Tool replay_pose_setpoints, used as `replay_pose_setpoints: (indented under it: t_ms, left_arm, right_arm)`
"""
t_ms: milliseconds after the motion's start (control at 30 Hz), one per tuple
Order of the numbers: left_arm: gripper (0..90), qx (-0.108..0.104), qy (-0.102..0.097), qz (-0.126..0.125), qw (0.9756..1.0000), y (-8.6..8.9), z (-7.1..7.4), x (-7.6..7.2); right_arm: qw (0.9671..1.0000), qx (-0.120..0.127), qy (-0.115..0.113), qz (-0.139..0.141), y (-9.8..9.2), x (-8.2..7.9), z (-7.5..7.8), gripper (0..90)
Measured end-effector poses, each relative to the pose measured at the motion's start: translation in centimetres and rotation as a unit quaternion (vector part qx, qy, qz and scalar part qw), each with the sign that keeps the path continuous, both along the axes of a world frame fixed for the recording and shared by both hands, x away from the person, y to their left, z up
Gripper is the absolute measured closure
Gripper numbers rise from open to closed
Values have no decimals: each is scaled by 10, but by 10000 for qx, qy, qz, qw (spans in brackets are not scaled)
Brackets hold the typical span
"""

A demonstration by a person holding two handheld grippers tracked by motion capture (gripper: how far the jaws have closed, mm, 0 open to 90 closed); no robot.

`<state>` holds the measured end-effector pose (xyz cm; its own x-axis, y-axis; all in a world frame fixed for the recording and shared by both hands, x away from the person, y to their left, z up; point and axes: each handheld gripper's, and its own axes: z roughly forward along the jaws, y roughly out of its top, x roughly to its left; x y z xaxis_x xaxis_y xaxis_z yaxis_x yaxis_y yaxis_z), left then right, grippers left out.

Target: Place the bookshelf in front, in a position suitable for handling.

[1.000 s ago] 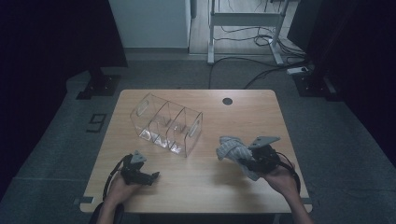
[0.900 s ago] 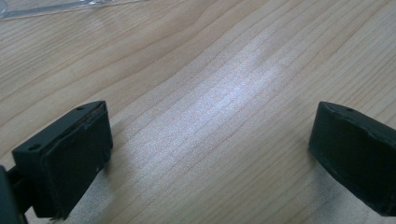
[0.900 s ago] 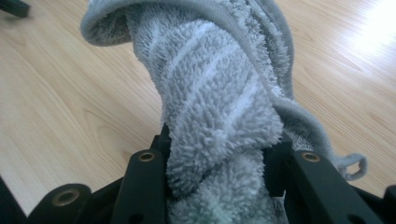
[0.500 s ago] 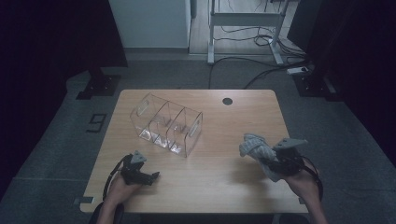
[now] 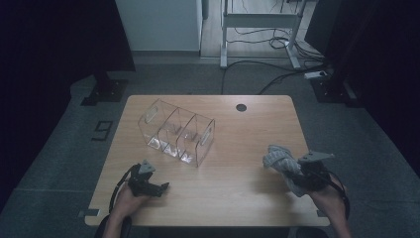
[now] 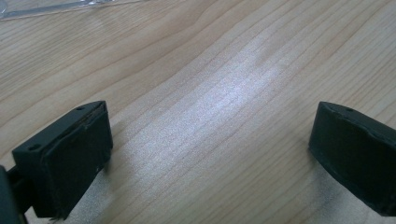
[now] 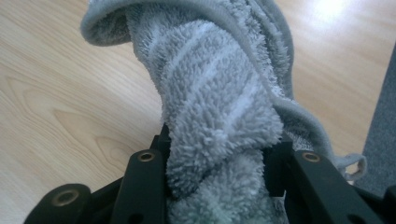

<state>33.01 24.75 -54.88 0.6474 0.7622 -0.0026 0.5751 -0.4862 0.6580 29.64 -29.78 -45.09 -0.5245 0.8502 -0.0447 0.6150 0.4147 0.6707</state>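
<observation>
Towel point(image 7: 219, 107) is clamped in the right tool point(image 5: 303, 174), bunched ahead of its jaws above the surface point(image 5: 237, 148); it should be lowered gently, kept from the edge; left tool point(image 5: 148, 186) is held wide, empty

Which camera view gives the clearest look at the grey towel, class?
The right gripper view: the grey towel appears close up, its fluffy pile clamped between the right gripper's jaws. The high view shows it small, bunched at that gripper near the table's right edge.
</observation>
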Motion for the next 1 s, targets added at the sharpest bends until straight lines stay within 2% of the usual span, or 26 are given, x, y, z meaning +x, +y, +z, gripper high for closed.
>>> replay_pose_setpoints:
  t_ms: [67,100,133,167,200,233,300,700,767,800,833,1000]
  left_arm:
    - [0,-1,1,-2,10000,0,0,0]
    - [0,-1,1,-1,10000,0,0,0]
    - [0,-1,0,-1,10000,0,0,0]
    - [0,-1,1,-1,10000,0,0,0]
    - [0,-1,1,-1,10000,0,0,0]
    - [0,-1,1,-1,10000,0,0,0]
    - [0,-10,-1,5,10000,0,0,0]
    - [0,-11,1,6,10000,0,0,0]
    - [0,-11,1,6,10000,0,0,0]
    - [0,-11,2,5,10000,0,0,0]
    - [0,-11,2,5,10000,0,0,0]
    - [0,-13,-3,8,10000,0,0,0]
  right_arm:
    - [9999,-38,100,-9,1,2,-13,609]
    - [9999,-38,100,-9,1,2,-13,609]
    - [9998,-47,172,-19,1,3,-22,608]
    - [9998,-47,172,-19,1,3,-22,608]
    - [9996,-76,253,-19,2,5,-30,606]
    - [9996,-76,253,-19,2,5,-30,606]
    - [9994,-122,331,-18,3,7,-41,601]
    - [9977,-308,607,-10,4,11,-65,544]
    - [9974,-298,662,-9,4,11,-68,510]
    - [9971,-300,702,5,4,12,-69,461]
    - [9971,-300,702,5,4,12,-69,461]
    - [9975,-148,685,28,3,12,-61,306]
